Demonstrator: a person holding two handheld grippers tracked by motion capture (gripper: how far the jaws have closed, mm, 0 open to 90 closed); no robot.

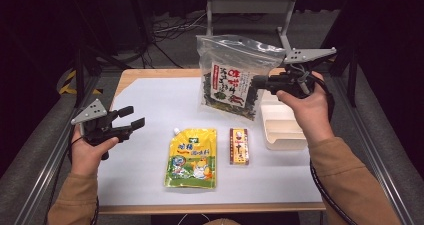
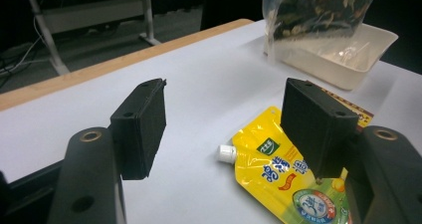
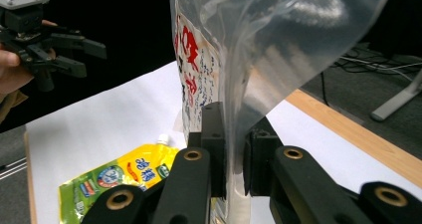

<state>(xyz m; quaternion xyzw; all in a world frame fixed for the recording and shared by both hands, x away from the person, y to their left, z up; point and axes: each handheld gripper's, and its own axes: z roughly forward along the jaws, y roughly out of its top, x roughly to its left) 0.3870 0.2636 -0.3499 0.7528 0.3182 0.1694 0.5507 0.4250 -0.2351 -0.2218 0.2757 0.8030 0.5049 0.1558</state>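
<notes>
Over the left edge of the white table sheet, the left gripper hovers in the person's left hand, its jaws standing apart with nothing between them. Seen from the left gripper view, the gap between the black pads frames bare sheet. Just right of it lies a yellow spouted pouch, flat on the sheet with its white cap pointing toward the far side. Beside the pouch rests a small red and yellow box, lying lengthwise and apart from it. Farther right, a clear zip bag of dried greens hangs above the table, pinched at its right edge by the right gripper, whose jaws are closed tight on the plastic. Below and right of the bag sits a shallow cream tray at the sheet's edge.
</notes>
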